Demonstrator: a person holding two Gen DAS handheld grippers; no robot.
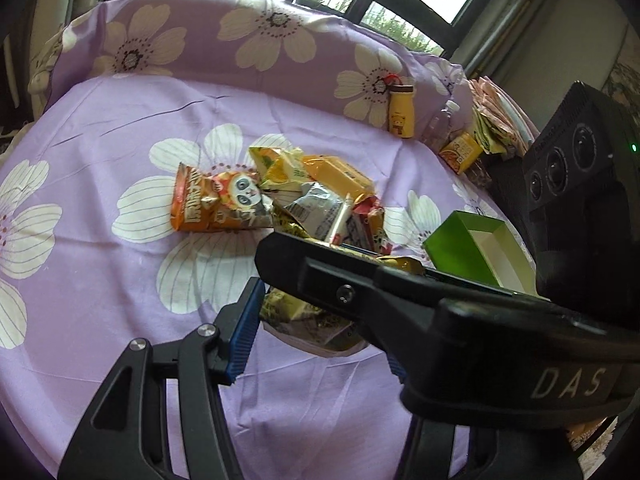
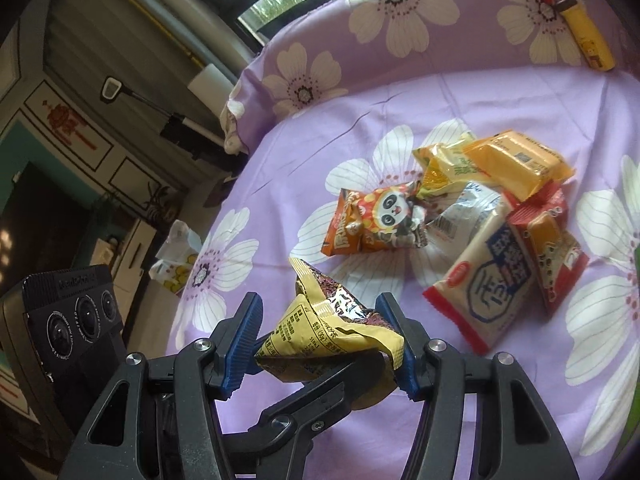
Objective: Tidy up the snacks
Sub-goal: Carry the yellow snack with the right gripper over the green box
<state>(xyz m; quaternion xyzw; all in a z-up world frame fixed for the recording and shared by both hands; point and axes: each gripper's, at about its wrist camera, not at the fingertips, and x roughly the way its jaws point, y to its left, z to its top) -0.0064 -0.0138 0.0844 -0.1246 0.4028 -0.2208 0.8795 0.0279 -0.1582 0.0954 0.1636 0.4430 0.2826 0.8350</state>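
The right gripper [image 2: 326, 344] holds a crumpled yellow foil snack packet with dark printed patches [image 2: 320, 332]: its blue ribbed jaws are clenched on the packet's lower body, one pad on each side. The packet's long axis runs from the jaws up and away, and its pinched, sealed end points toward the pile of snacks. The packet hangs above the purple floral bedsheet [image 2: 360, 92], clear of the pile. In the left wrist view the same packet [image 1: 296, 312] appears below the right gripper's black body, which crosses the frame. The left gripper [image 1: 316, 332] has one blue pad visible left of the packet; the other jaw is almost wholly hidden behind the right gripper, so it cannot be determined whether these jaws are released or clenched. The pile lies near the middle of the bed: an orange bag printed with a panda [image 2: 376, 220], a silver wrapper [image 2: 468, 212], a long white packet with red ends and blue characters [image 2: 492, 280], an orange-yellow flat packet [image 2: 516, 160] and a red packet [image 2: 556, 256], all overlapping. An open green cardboard box with a white interior [image 1: 476, 252] stands beyond the pile toward the bed's right edge. A small yellow bottle with a brown cap [image 1: 401, 110] leans against the raised sheet at the far edge.
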